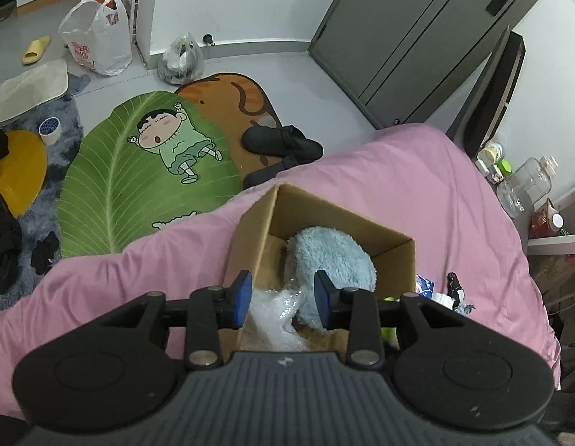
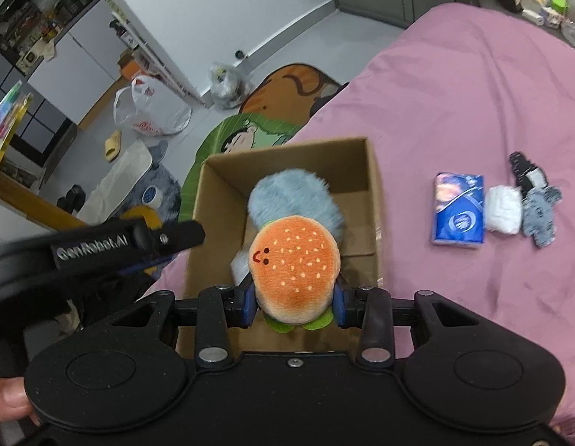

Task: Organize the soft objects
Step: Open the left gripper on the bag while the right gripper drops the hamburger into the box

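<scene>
An open cardboard box stands on the pink bed. Inside it lie a fluffy light-blue plush and a white crinkly plastic packet. My left gripper hovers over the near end of the box. Its blue pads stand apart, and the packet lies loose below them. In the right wrist view the left gripper reaches in from the left, above the box's left wall. My right gripper is shut on an orange hamburger plush, held above the box's near end.
To the right of the box on the bed lie a blue tissue pack, a white bundle, a small grey plush and a black item. Rugs, black slippers and plastic bags cover the floor beyond the bed.
</scene>
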Demonstrator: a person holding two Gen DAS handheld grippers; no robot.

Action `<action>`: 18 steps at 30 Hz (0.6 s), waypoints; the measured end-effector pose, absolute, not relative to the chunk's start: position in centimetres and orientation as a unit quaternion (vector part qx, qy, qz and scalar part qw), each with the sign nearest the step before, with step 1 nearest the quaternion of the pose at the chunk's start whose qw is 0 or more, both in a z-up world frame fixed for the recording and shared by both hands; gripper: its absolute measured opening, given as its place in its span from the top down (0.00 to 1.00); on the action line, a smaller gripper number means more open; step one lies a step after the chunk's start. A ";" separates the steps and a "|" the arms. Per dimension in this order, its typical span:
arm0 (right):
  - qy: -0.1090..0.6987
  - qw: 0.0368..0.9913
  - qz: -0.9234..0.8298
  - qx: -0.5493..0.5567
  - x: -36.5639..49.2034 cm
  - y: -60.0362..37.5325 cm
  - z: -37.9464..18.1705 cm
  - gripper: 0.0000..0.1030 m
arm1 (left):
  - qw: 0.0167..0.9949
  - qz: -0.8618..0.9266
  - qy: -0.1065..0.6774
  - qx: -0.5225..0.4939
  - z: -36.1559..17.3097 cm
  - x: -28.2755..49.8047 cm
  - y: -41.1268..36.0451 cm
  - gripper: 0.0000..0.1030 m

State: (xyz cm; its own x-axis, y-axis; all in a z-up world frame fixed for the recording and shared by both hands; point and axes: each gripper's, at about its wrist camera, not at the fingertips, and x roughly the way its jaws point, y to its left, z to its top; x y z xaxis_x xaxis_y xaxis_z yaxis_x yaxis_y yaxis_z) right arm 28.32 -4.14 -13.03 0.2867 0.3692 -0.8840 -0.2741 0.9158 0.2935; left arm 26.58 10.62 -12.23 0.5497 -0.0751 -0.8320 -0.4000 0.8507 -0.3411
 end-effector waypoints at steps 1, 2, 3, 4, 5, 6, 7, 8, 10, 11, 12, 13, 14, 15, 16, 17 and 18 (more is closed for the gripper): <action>0.564 0.799 0.202 0.043 28.2 -3.9 -13.2 0.63 | 0.842 0.097 0.464 -0.257 -12.1 26.5 10.8 0.67; 0.567 0.797 0.204 0.045 28.1 -3.6 -13.3 0.63 | 0.842 0.098 0.464 -0.259 -12.1 26.3 11.0 0.67; 0.569 0.795 0.206 0.048 28.0 -3.4 -13.4 0.63 | 0.841 0.099 0.463 -0.261 -12.1 26.1 11.2 0.67; 0.571 0.793 0.207 0.050 27.9 -3.2 -13.5 0.63 | 0.841 0.100 0.464 -0.261 -12.1 25.9 11.4 0.67; 0.572 0.792 0.208 0.052 27.7 -3.0 -13.6 0.63 | 0.840 0.102 0.464 -0.262 -12.1 25.7 11.7 0.67; 0.573 0.790 0.209 0.054 27.6 -2.8 -13.8 0.63 | 0.839 0.104 0.465 -0.262 -12.1 25.4 12.0 0.66; 0.575 0.788 0.211 0.057 27.5 -2.5 -13.9 0.63 | 0.839 0.106 0.465 -0.263 -12.1 25.1 12.2 0.66; 0.577 0.786 0.213 0.060 27.3 -2.2 -14.0 0.63 | 0.837 0.108 0.466 -0.265 -12.1 24.8 12.4 0.66; 0.581 0.782 0.217 0.061 26.9 -1.5 -14.3 0.62 | 0.835 0.115 0.467 -0.268 -12.2 24.1 13.0 0.65; 0.583 0.781 0.217 0.061 26.7 -1.2 -14.4 0.62 | 0.834 0.116 0.468 -0.269 -12.1 23.7 13.2 0.64; 0.585 0.779 0.217 0.062 26.6 -0.9 -14.5 0.62 | 0.833 0.117 0.469 -0.269 -12.2 23.4 13.5 0.63; 0.587 0.777 0.219 0.063 26.4 -0.6 -14.6 0.59 | 0.832 0.118 0.471 -0.267 -12.2 23.1 13.7 0.61; 0.589 0.775 0.219 0.063 26.2 -0.5 -14.6 0.58 | 0.831 0.118 0.474 -0.266 -12.2 22.8 14.0 0.60; 0.590 0.774 0.221 0.063 26.0 -0.2 -14.7 0.58 | 0.829 0.120 0.476 -0.266 -12.2 22.5 14.3 0.58; 0.591 0.773 0.222 0.063 25.8 0.0 -14.8 0.58 | 0.828 0.122 0.478 -0.267 -12.3 22.2 14.6 0.57; 0.593 0.772 0.221 0.063 25.7 0.1 -14.9 0.57 | 0.826 0.125 0.480 -0.268 -12.3 21.8 14.8 0.56; 0.595 0.771 0.217 0.065 25.7 0.2 -15.1 0.57 | 0.824 0.126 0.482 -0.269 -12.4 21.5 15.0 0.54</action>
State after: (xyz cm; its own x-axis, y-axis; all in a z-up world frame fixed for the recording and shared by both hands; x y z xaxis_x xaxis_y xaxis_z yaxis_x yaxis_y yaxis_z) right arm 25.68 0.20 -15.10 0.1986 0.4113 -0.8896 -0.2579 0.8976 0.3575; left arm 21.47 15.03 -12.39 0.5044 -0.0514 -0.8620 -0.4670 0.8234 -0.3223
